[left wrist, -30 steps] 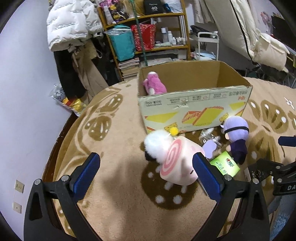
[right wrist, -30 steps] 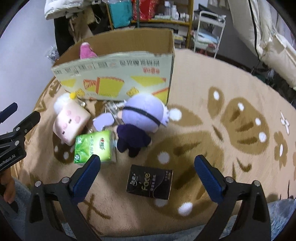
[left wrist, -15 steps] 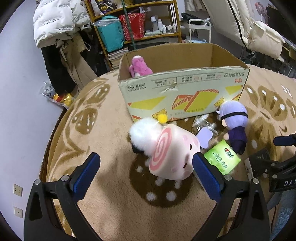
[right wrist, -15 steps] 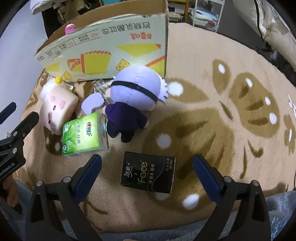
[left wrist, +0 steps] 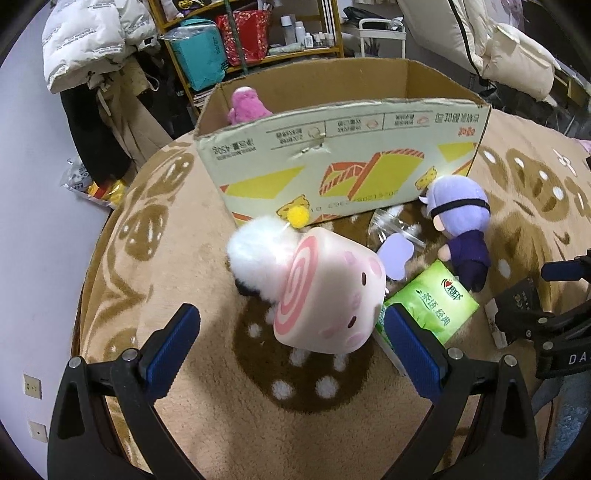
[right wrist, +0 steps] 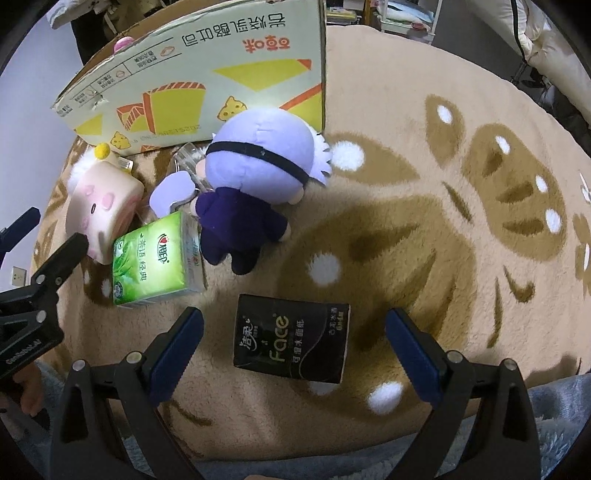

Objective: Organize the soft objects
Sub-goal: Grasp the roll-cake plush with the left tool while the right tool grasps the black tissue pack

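Your left gripper (left wrist: 291, 341) hangs released, jaws spread either side of the pink swirl-roll plush toy (left wrist: 325, 291) on the tan patterned rug (left wrist: 177, 258). Your right gripper (right wrist: 293, 341) is released too, straddling the black tissue pack (right wrist: 291, 338); the purple-haired plush doll (right wrist: 255, 184) lies beyond, beside the printed cardboard box (right wrist: 207, 74).

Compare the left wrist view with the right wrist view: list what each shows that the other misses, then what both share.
Only the left wrist view shows the box's open interior, the white puffer jacket and the cluttered shelf.

Only the right wrist view shows the black Face tissue pack whole, lying between the open right gripper fingers.

Both show the cardboard box, the pink toy inside it, the pink roll plush, purple-haired doll, green tissue pack and the open left gripper.
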